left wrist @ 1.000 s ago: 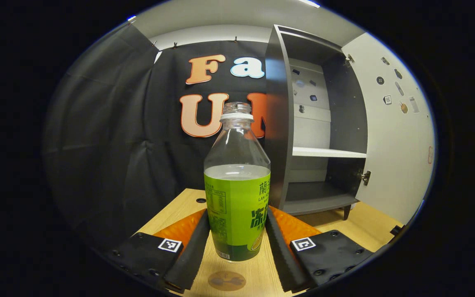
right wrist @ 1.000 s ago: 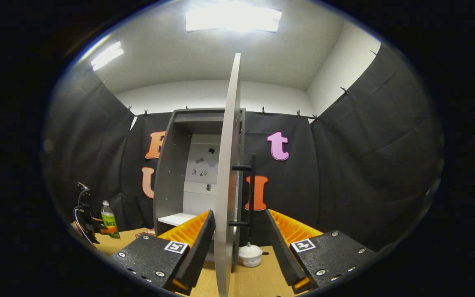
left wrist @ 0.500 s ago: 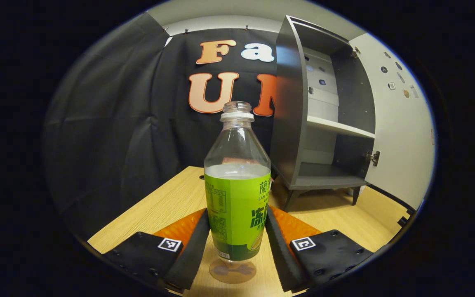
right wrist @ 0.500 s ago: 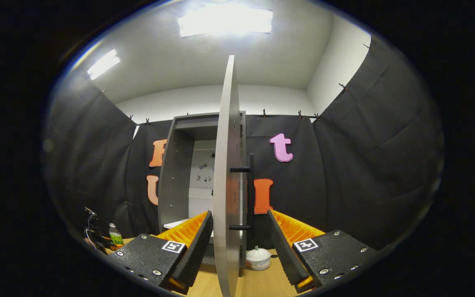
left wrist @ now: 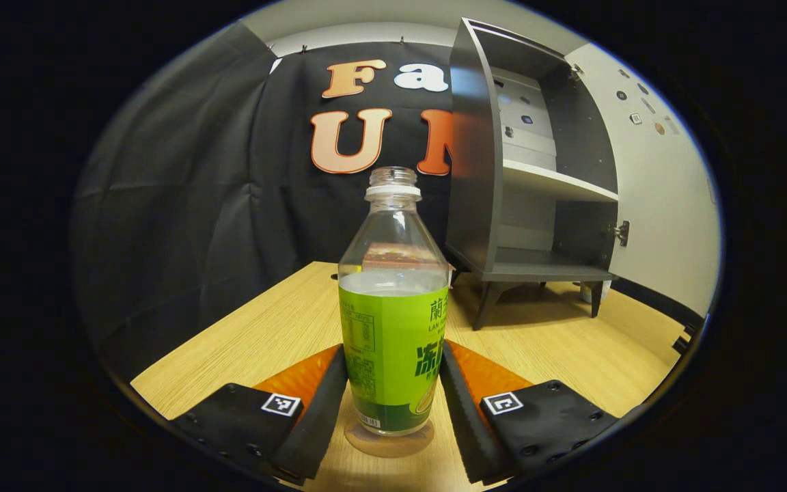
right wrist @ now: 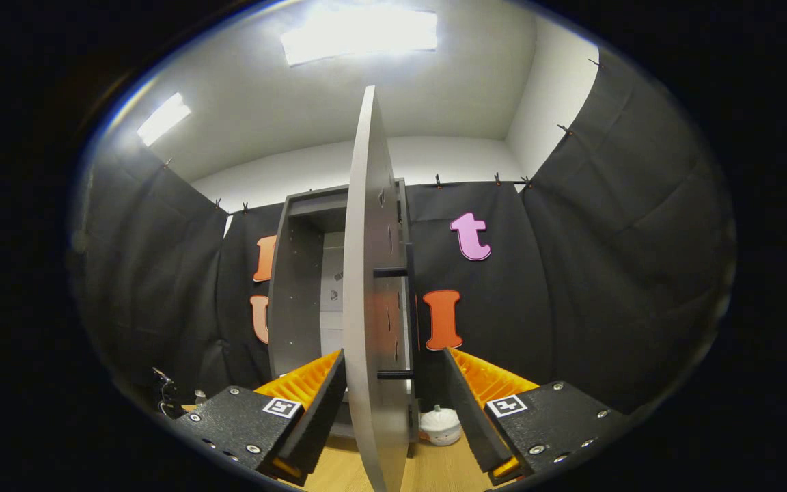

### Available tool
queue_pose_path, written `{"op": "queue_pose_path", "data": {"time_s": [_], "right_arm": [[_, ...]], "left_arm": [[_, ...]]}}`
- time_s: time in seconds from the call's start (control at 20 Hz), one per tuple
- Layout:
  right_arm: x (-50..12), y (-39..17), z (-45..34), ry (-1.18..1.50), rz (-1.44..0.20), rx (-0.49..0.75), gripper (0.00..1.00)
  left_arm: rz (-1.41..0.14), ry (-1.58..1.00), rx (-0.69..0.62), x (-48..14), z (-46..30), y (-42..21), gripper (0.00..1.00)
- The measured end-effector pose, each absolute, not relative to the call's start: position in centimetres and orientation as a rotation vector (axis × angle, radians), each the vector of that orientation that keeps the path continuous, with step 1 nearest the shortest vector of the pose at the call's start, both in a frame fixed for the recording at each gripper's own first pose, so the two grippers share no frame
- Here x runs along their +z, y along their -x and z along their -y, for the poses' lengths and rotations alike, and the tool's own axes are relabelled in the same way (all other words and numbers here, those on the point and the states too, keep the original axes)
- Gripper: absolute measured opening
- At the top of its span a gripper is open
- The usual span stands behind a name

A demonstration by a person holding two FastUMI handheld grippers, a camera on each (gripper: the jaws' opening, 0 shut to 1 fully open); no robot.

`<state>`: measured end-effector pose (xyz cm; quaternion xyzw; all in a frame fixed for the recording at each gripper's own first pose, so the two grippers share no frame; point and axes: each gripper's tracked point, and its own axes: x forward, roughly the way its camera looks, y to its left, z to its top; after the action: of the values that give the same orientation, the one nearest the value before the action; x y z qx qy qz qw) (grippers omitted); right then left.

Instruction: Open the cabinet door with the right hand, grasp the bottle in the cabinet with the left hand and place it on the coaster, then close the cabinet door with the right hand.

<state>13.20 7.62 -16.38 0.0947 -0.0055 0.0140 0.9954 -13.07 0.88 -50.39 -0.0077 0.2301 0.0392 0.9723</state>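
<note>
Holding: your left gripper (left wrist: 393, 403) clamps the bottle (left wrist: 393, 321), upright on the coaster (left wrist: 388, 441).
Straddling: your right gripper (right wrist: 393, 410) stands apart around the cabinet door (right wrist: 366, 307).

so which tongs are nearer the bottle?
Left. The left tongs are shut on the bottle, a finger pressing each side. The right tongs are away at the cabinet door, straddling its edge.

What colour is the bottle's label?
Green with dark lettering, on the bottle, clearest in the left gripper view.
</note>
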Motion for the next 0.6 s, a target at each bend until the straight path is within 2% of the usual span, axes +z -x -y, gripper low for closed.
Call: {"op": "queue_pose_path", "data": {"time_s": [0.6], "right_arm": [[-16.5,-13.2,-7.6,-0.217,0.011,0.054,0.84]], "left_arm": [[-0.427,-0.021,0.084,-51.9,-0.9,14.4,0.84]]}}
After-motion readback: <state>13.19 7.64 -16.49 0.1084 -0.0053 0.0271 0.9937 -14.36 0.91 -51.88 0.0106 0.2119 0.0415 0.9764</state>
